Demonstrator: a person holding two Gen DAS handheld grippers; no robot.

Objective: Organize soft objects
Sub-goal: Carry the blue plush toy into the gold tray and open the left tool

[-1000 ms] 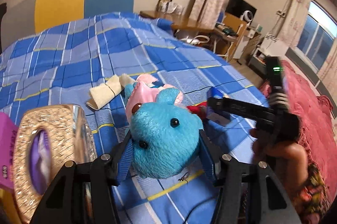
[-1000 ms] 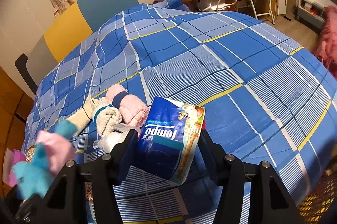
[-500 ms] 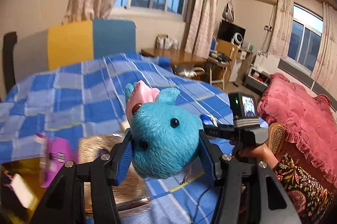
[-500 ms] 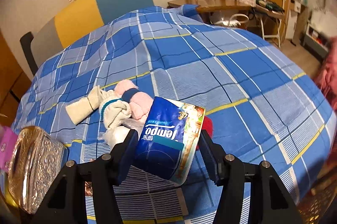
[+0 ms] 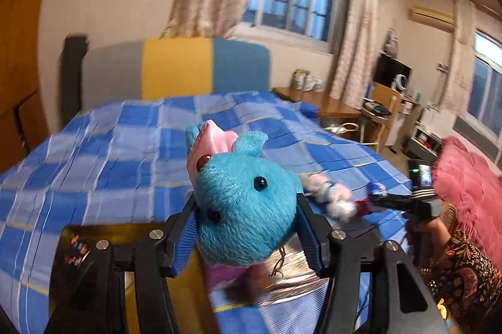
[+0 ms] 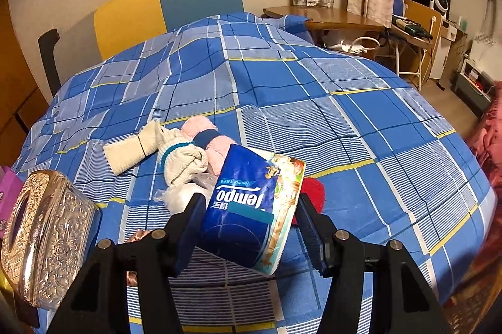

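Observation:
My left gripper (image 5: 246, 227) is shut on a blue plush toy (image 5: 244, 202) with a pink ear, held high above the bed. My right gripper (image 6: 249, 224) is shut on a blue Tempo tissue pack (image 6: 251, 205), held just above the blue plaid bedspread (image 6: 313, 102). Behind the pack lie a cream sock (image 6: 131, 152), a white-and-teal rolled sock (image 6: 182, 164), a pink rolled cloth (image 6: 207, 136), a clear plastic bag (image 6: 178, 196) and a red soft item (image 6: 312, 196). The right gripper also shows in the left wrist view (image 5: 376, 193) at the right.
An ornate gold tissue box (image 6: 44, 233) stands at the bed's left front corner, with a purple package (image 6: 8, 186) beside it. A yellow and blue headboard (image 6: 163, 4) is at the back. A wooden desk (image 6: 329, 17) and chair stand at the right.
My left gripper has risen and swung left with the plush toy, so its view now looks across the bed at the headboard. My right gripper has stayed nearly still with the tissue pack.

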